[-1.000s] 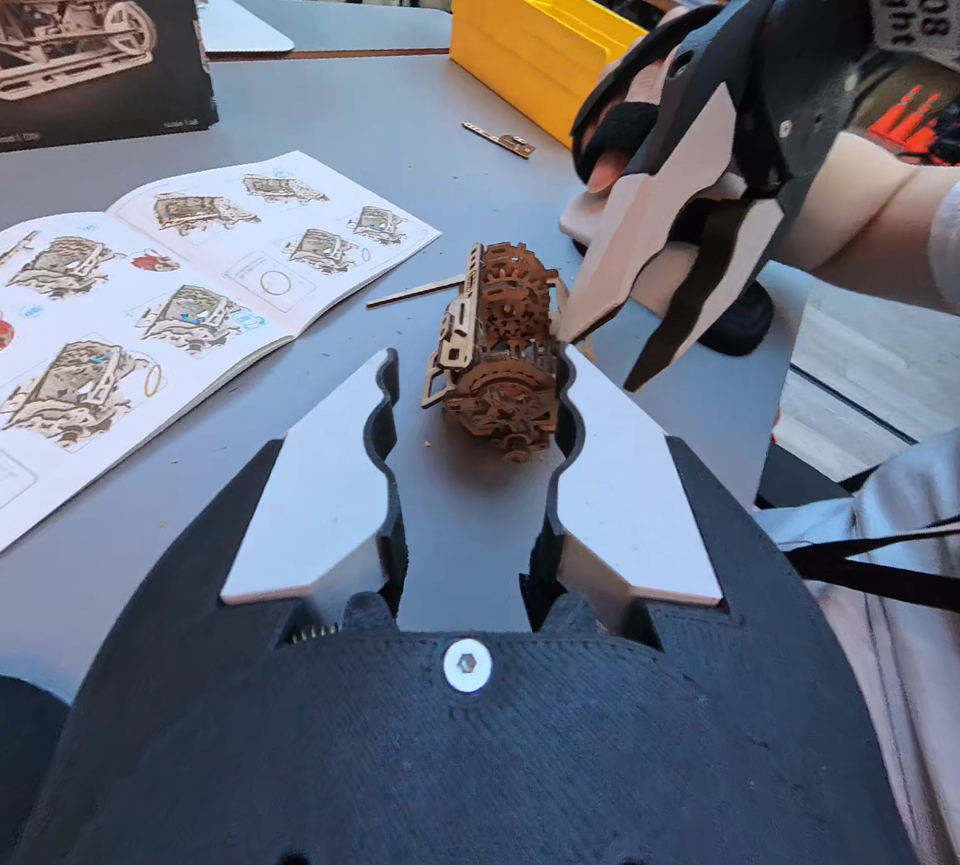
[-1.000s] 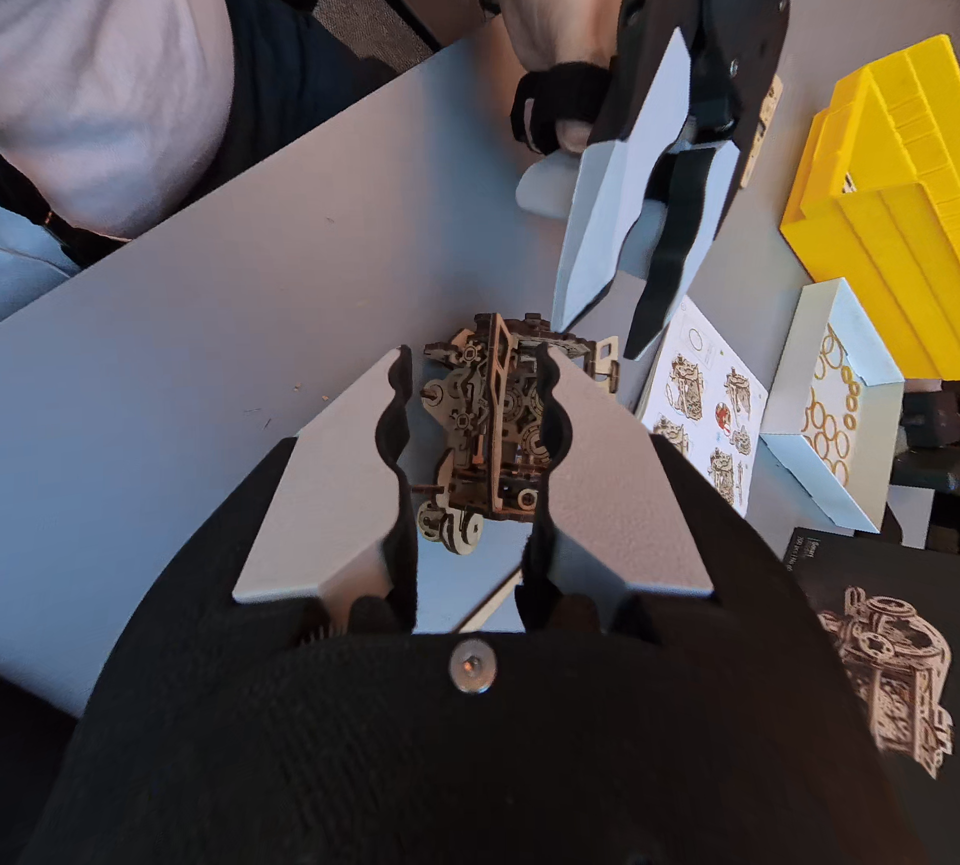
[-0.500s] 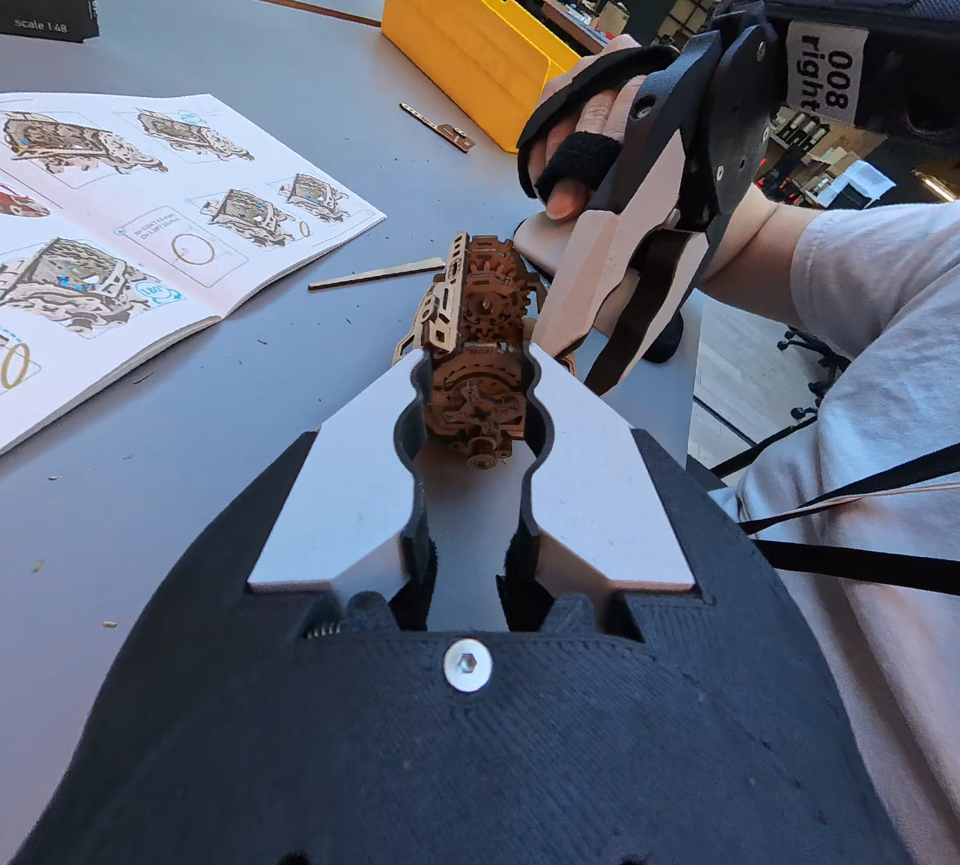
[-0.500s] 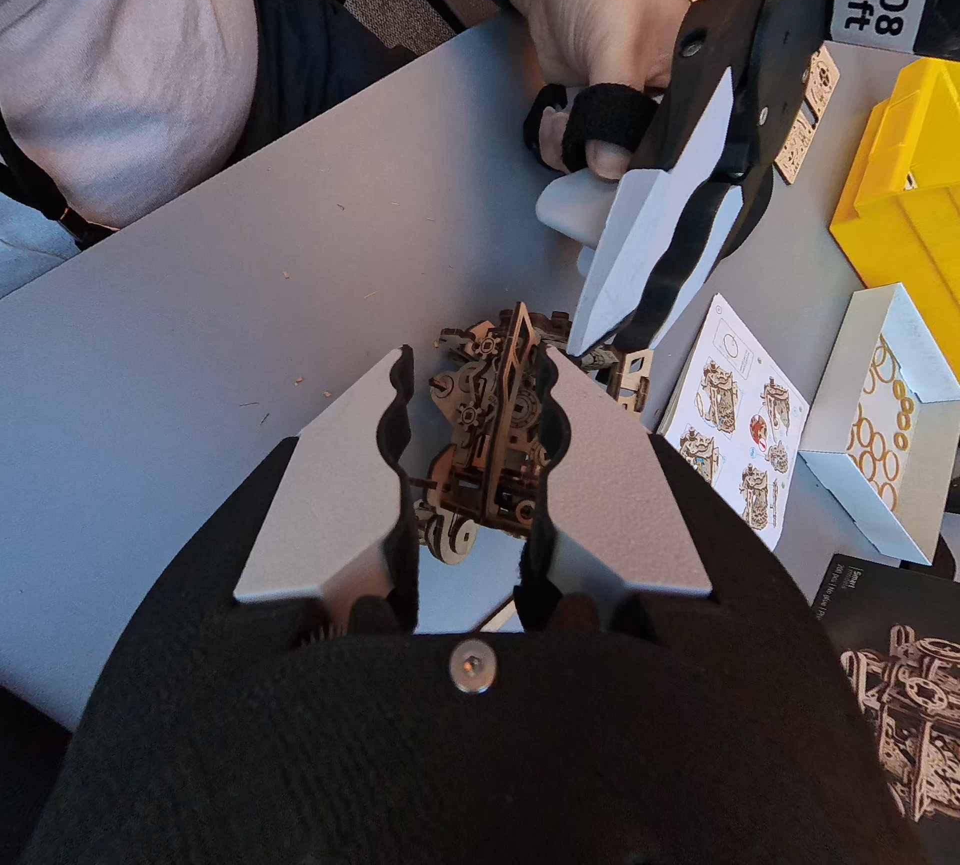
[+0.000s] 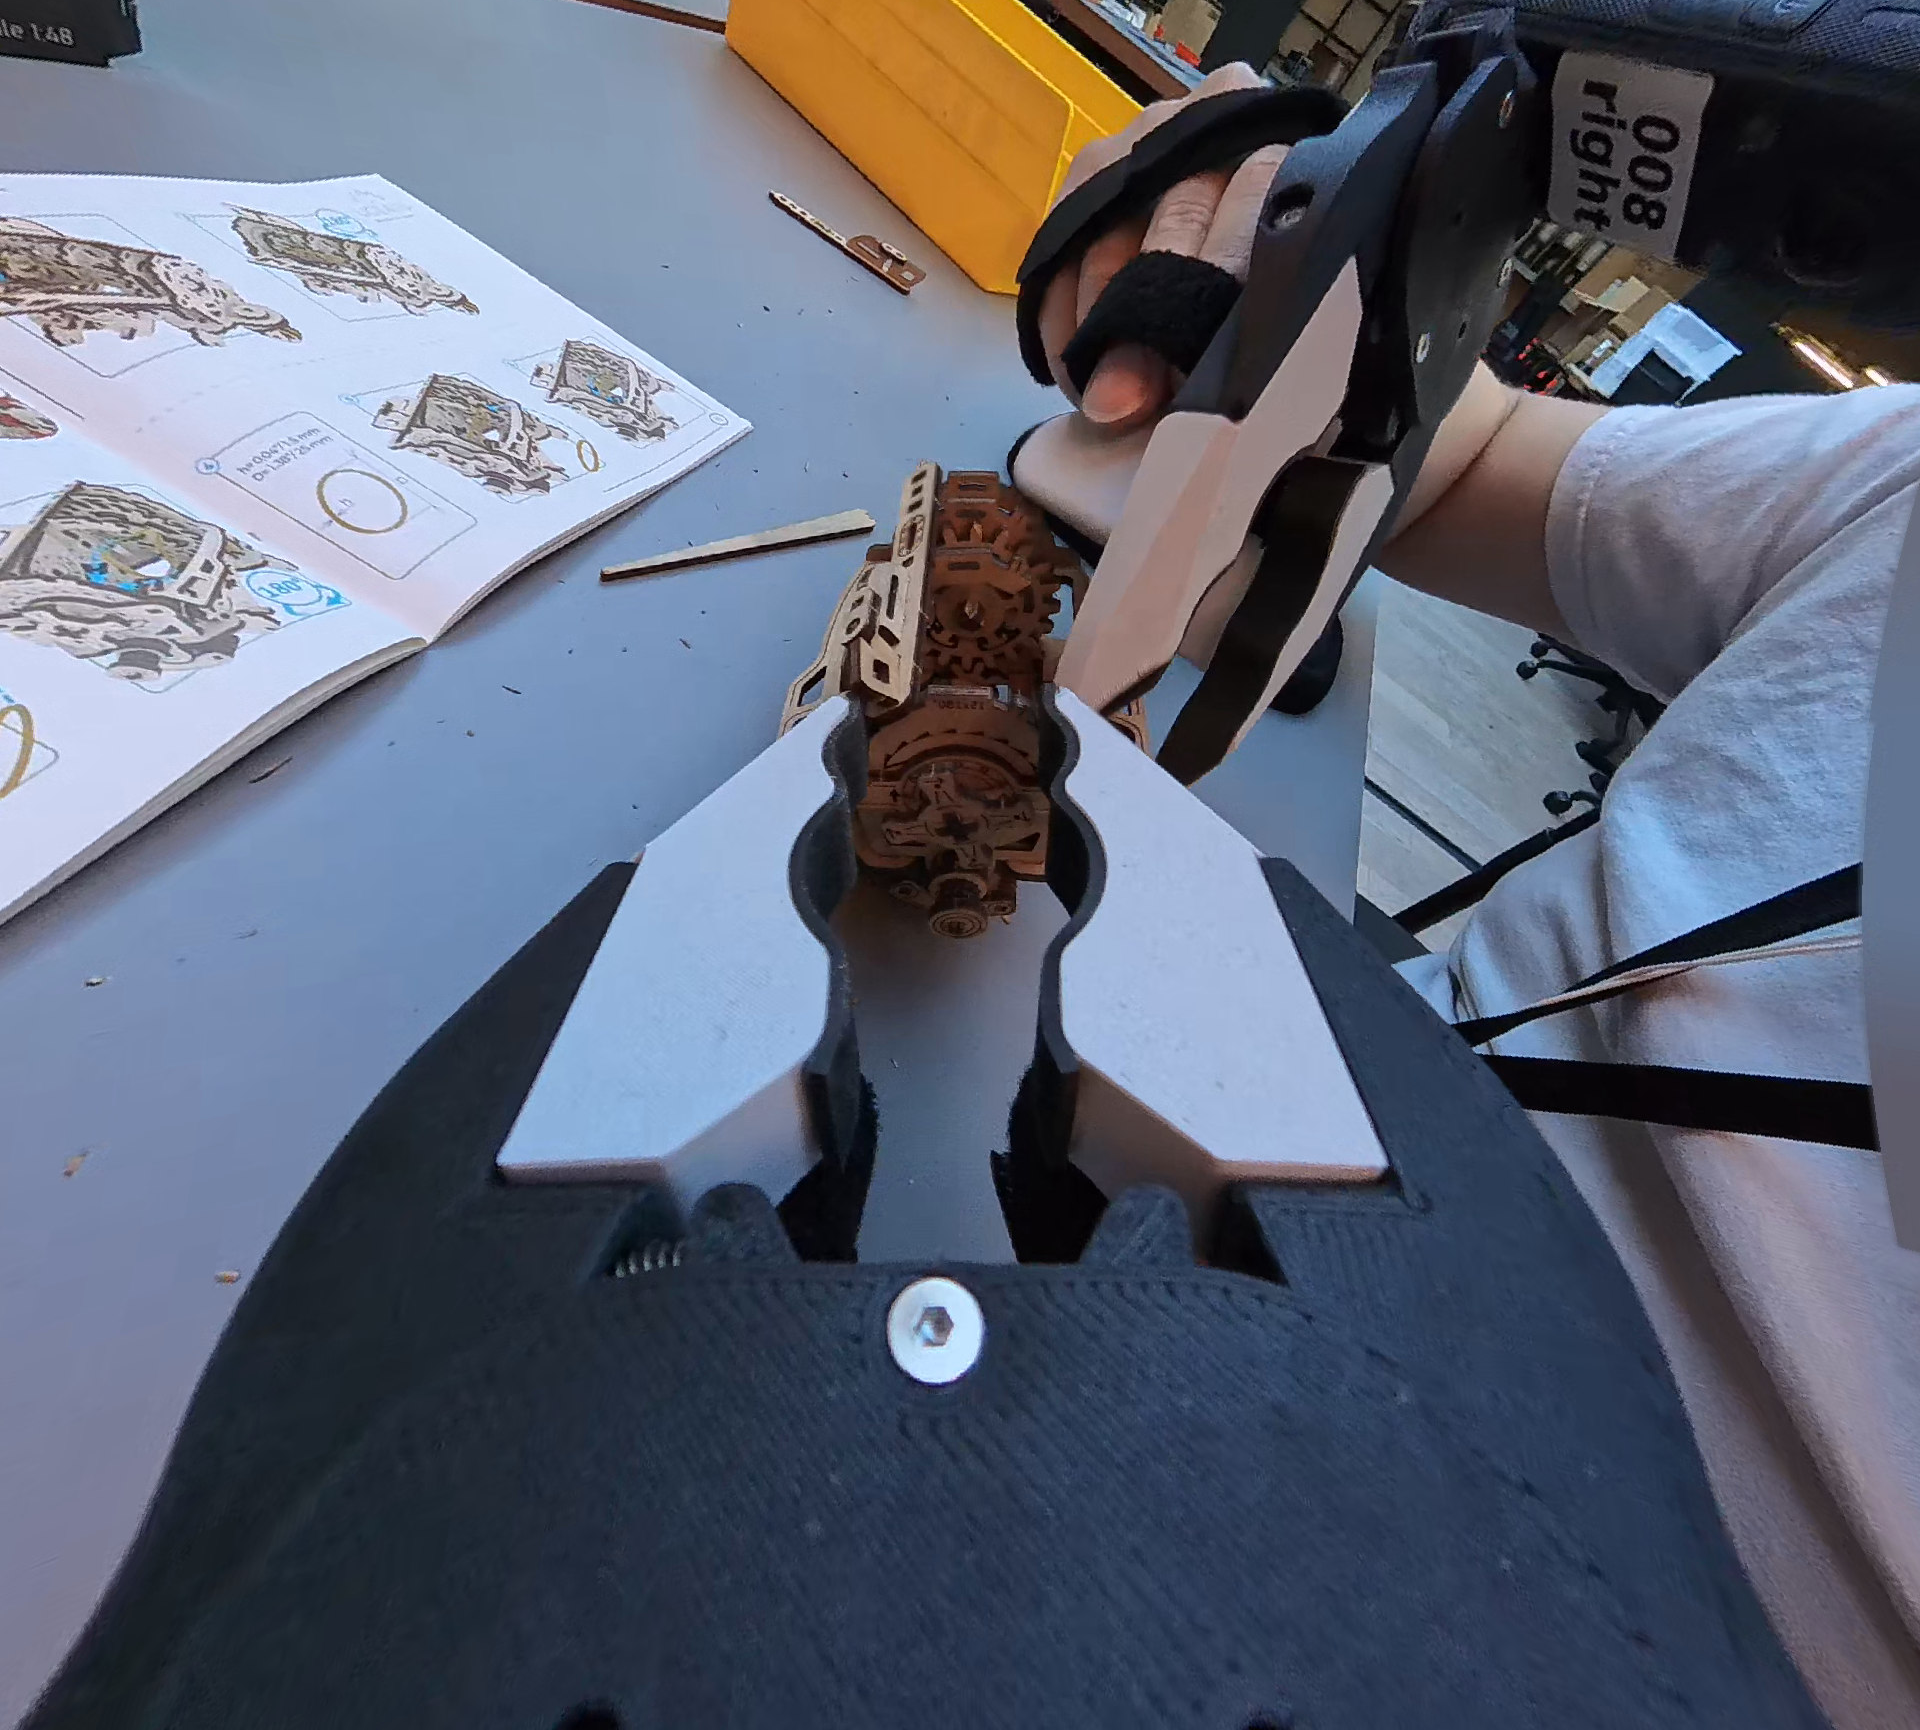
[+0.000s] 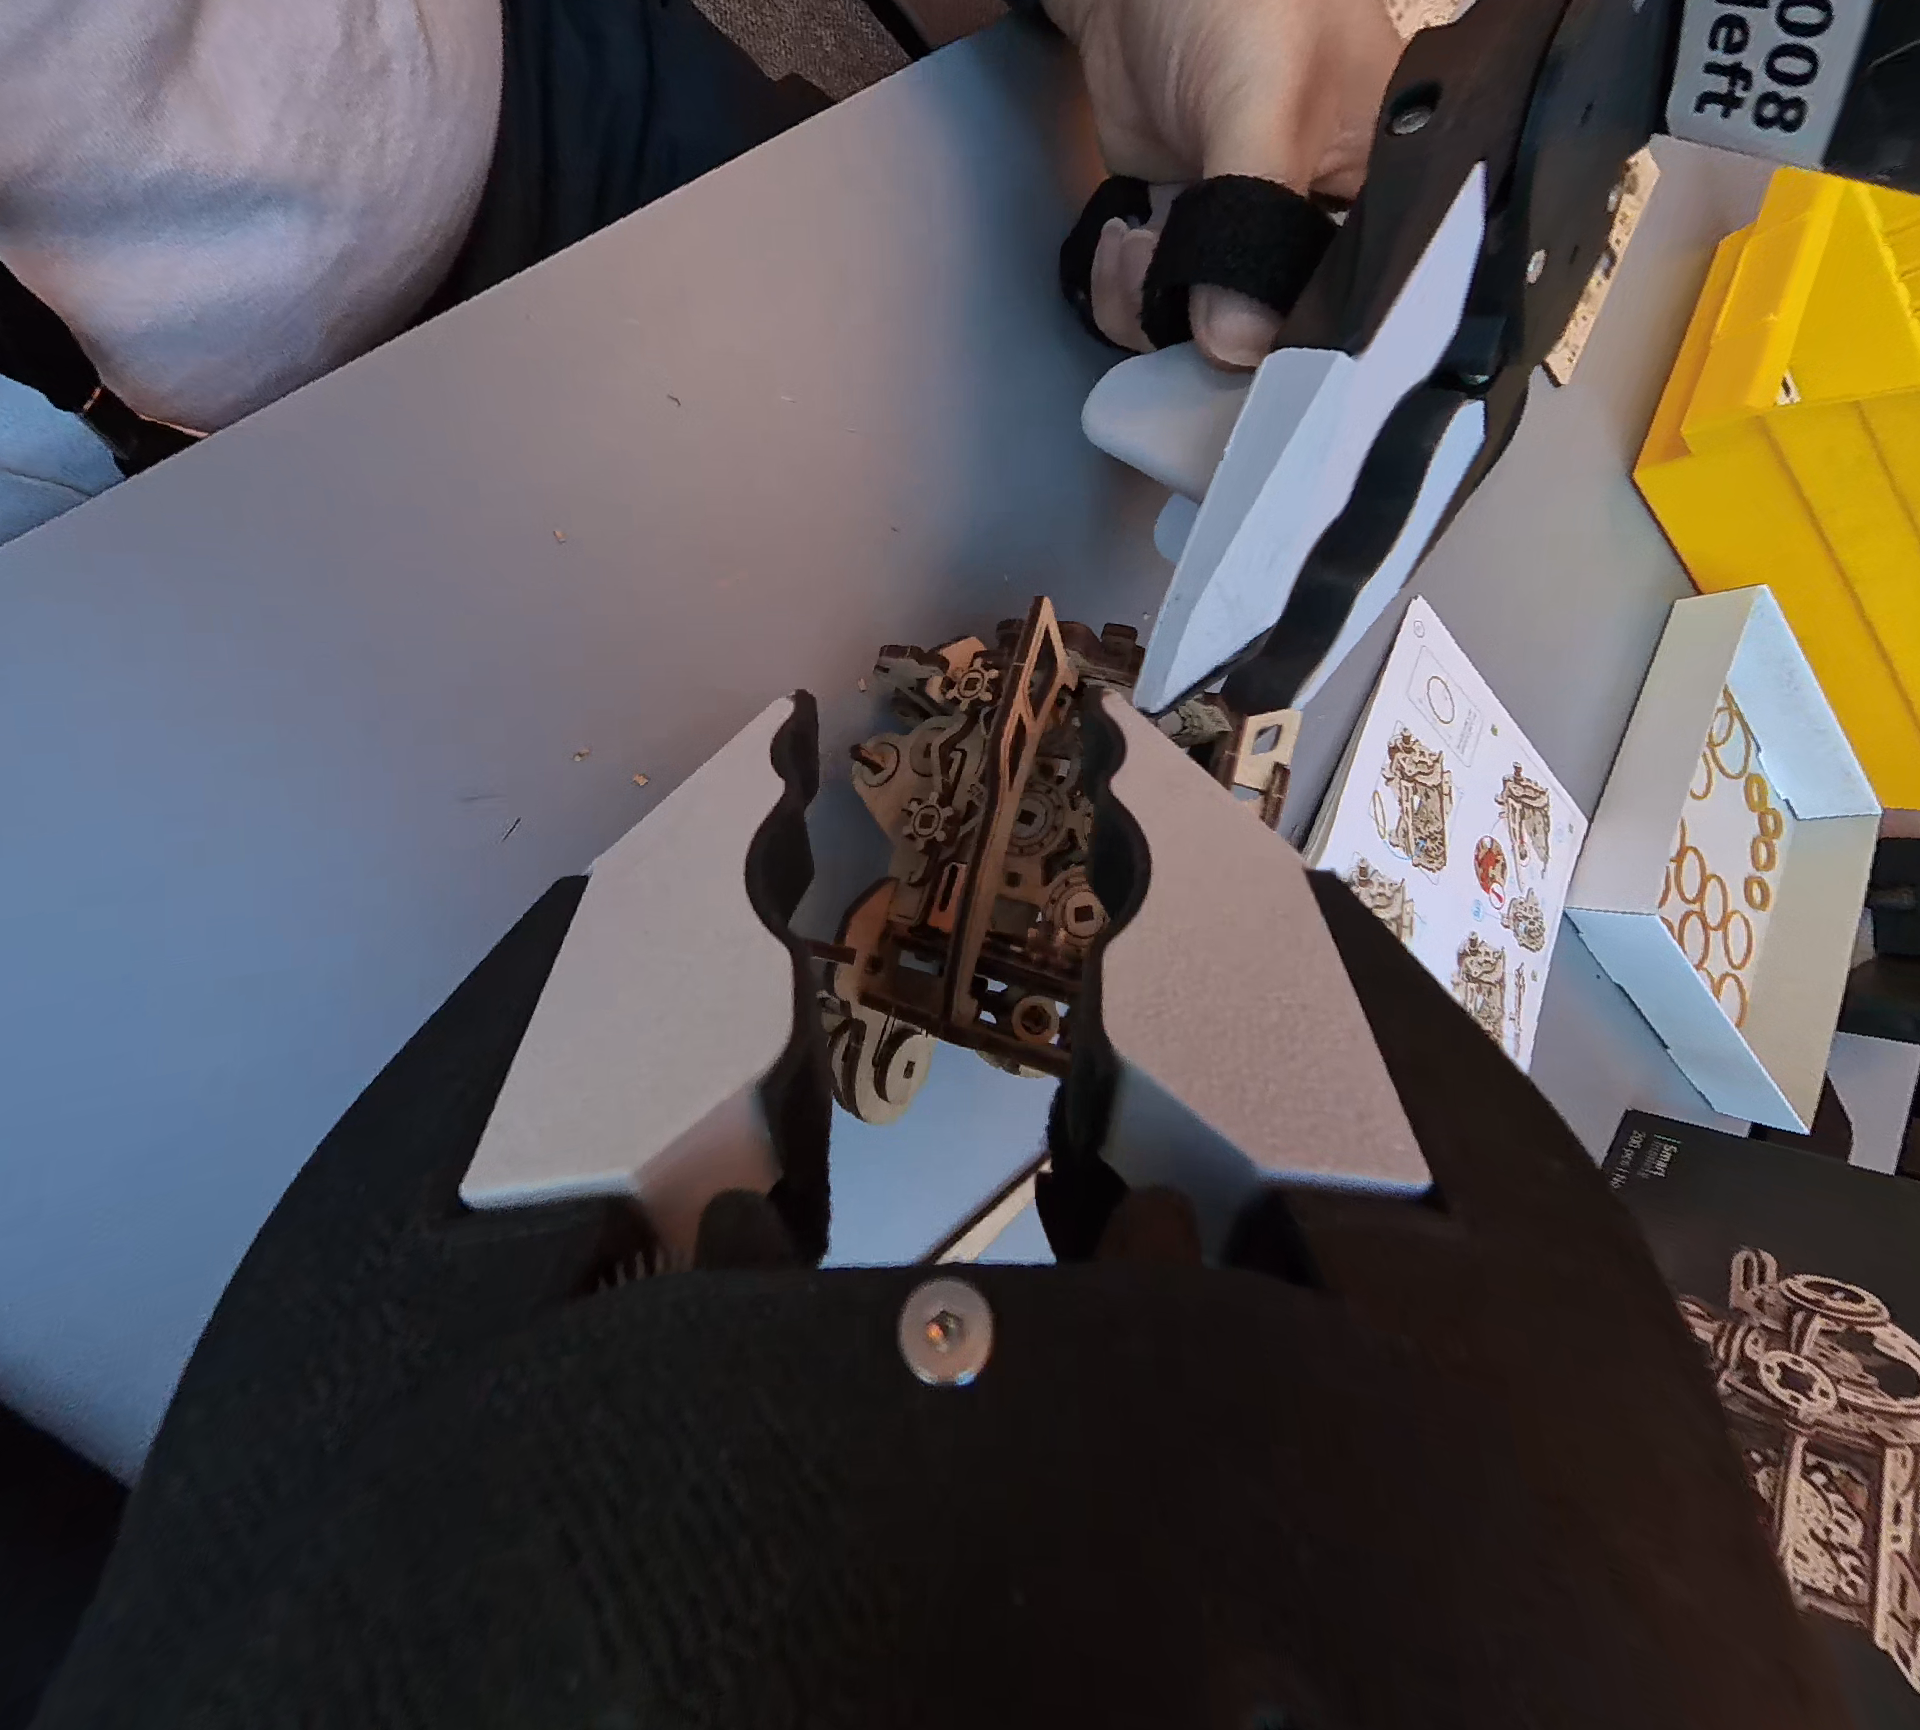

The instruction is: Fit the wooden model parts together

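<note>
A brown wooden gear model (image 5: pixel 961 641) stands on the grey table (image 5: pixel 520 797). My left gripper (image 5: pixel 951 704) is shut on its near end, one pad on each side. My right gripper (image 5: pixel 1132 735) comes down from the upper right against the model's right side, its tip beside my left fingertip. In the right wrist view the model (image 6: pixel 977 870) fills the gap between my right gripper's (image 6: pixel 951 714) fingers, which stand fairly wide around it. My left gripper (image 6: pixel 1195 693) bites the model's far end there.
An open instruction booklet (image 5: pixel 312 454) lies left of the model. A thin wooden stick (image 5: pixel 738 542) and a small wooden strip (image 5: pixel 847 241) lie behind it. A yellow bin (image 5: pixel 894 59) stands at the back. A white box (image 6: pixel 1714 849) and a black box (image 6: pixel 1818 1368) are at the right. The person's torso is close by.
My left gripper was open a second ago. It has moved forward and shut on the model's near end. My right gripper has kept its place and width.
</note>
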`<state>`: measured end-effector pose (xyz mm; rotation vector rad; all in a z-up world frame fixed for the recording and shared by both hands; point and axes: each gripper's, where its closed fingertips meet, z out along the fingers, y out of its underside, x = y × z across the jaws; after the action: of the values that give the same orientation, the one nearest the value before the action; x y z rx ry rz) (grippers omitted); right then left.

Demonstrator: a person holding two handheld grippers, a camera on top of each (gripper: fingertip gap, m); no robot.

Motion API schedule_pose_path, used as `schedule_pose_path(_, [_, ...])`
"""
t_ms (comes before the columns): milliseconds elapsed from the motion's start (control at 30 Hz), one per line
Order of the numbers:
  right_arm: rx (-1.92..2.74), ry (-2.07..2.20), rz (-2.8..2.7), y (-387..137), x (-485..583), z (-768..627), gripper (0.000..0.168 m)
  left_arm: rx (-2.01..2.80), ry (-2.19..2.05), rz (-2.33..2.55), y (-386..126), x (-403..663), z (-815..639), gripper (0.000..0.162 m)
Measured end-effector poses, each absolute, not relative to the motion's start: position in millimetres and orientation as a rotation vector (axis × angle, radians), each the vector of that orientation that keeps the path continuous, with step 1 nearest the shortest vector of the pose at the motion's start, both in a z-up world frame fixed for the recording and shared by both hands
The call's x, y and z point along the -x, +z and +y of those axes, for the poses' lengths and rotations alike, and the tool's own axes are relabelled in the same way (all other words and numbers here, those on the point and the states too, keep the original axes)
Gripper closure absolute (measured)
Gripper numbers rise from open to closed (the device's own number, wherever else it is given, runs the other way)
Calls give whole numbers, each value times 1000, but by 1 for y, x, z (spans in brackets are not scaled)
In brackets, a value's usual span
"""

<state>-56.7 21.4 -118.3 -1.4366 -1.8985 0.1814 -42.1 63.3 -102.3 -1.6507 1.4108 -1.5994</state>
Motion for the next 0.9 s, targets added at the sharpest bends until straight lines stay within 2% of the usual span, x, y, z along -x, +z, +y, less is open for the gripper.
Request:
schedule_pose_path(167, [1429, 104, -1954, -124, 55, 23, 115, 1648, -1602, 1431, -103, 42, 64, 132])
schedule_pose_path(500, [1464, 86, -1934, -122, 51, 23, 119, 1648, -1598, 1440, -103, 42, 64, 132])
schedule_pose_path(567, [1441, 56, -1939, -122, 50, 25, 118, 1672, -1627, 1427, -103, 42, 66, 132])
schedule_pose_path(633, [1402, 13, -1935, -121, 50, 30, 107, 1713, -1671, 1410, -104, 41, 68, 132])
schedule_pose_path(900, [1257, -185, -2071, -119, 47, 40, 111, 1868, -1874, 1379, -105, 38, 78, 132])
